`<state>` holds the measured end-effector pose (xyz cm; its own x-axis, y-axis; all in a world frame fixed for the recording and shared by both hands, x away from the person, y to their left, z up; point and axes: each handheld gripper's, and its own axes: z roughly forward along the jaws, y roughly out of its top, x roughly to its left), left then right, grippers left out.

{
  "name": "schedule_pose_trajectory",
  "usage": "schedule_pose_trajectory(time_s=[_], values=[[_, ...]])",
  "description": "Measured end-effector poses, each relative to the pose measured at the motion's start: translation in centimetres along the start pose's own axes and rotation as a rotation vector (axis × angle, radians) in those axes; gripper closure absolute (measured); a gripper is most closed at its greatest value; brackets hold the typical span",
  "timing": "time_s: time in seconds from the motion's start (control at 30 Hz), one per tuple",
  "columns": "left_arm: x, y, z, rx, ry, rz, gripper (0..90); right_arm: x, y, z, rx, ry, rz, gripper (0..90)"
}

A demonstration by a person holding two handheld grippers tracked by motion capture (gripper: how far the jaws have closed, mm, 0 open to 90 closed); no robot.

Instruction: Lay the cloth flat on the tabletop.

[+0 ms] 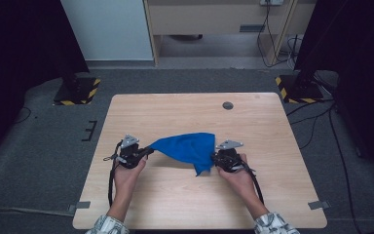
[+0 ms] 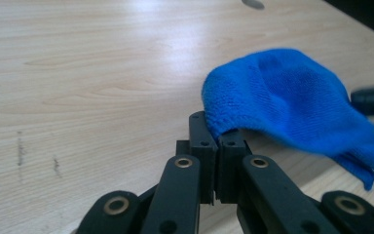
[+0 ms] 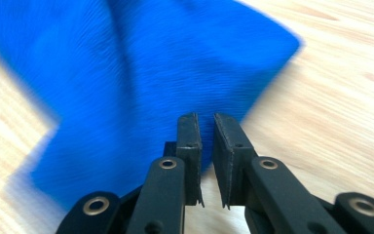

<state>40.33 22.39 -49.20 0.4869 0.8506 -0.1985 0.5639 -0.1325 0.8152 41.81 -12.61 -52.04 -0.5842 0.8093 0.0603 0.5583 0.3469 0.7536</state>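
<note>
The pale wooden table (image 1: 185,109) carries no readable writing. A blue cloth (image 1: 187,146) hangs lifted above its middle. The left gripper (image 2: 217,139) pinches one corner; the right gripper (image 3: 205,129), jaws slightly parted, is at the opposite edge.

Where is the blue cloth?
In the high view, the cloth hangs over the table's middle, between the left hand-held gripper and the right one.

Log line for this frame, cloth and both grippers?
blue cloth: lifted off table | left gripper: shut on cloth edge | right gripper: jaws slightly apart, grip unclear
</note>
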Motion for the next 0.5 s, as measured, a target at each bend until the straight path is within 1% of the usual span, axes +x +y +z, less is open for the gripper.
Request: schedule_pose_trajectory(time_s=[0.07,0.1,0.17,0.33,0.43,0.5], values=[[-0.1,0.0,0.2,0.008,-0.003,0.005,88.1,-0.5,0.1,-0.7,-0.025,0.014,0.023,76.6],[-0.1,0.0,0.2,0.010,-0.002,0.006,88.1,-0.5,0.1,-1.4,-0.057,0.032,0.044,73.6],[0.0,-0.1,0.2,0.014,0.000,0.006,88.0,-0.4,0.1,-1.6,-0.065,0.041,0.046,72.6],[0.2,-0.1,0.1,0.014,0.008,0.000,88.0,1.6,-0.4,-2.2,-0.098,0.106,0.023,59.2],[0.2,-0.2,0.1,0.024,0.008,0.002,88.0,2.7,-0.5,-2.2,-0.101,0.129,0.012,50.8],[0.2,-0.2,0.2,0.026,0.009,0.004,88.0,3.1,-0.6,-2.1,-0.095,0.131,0.010,44.9]])
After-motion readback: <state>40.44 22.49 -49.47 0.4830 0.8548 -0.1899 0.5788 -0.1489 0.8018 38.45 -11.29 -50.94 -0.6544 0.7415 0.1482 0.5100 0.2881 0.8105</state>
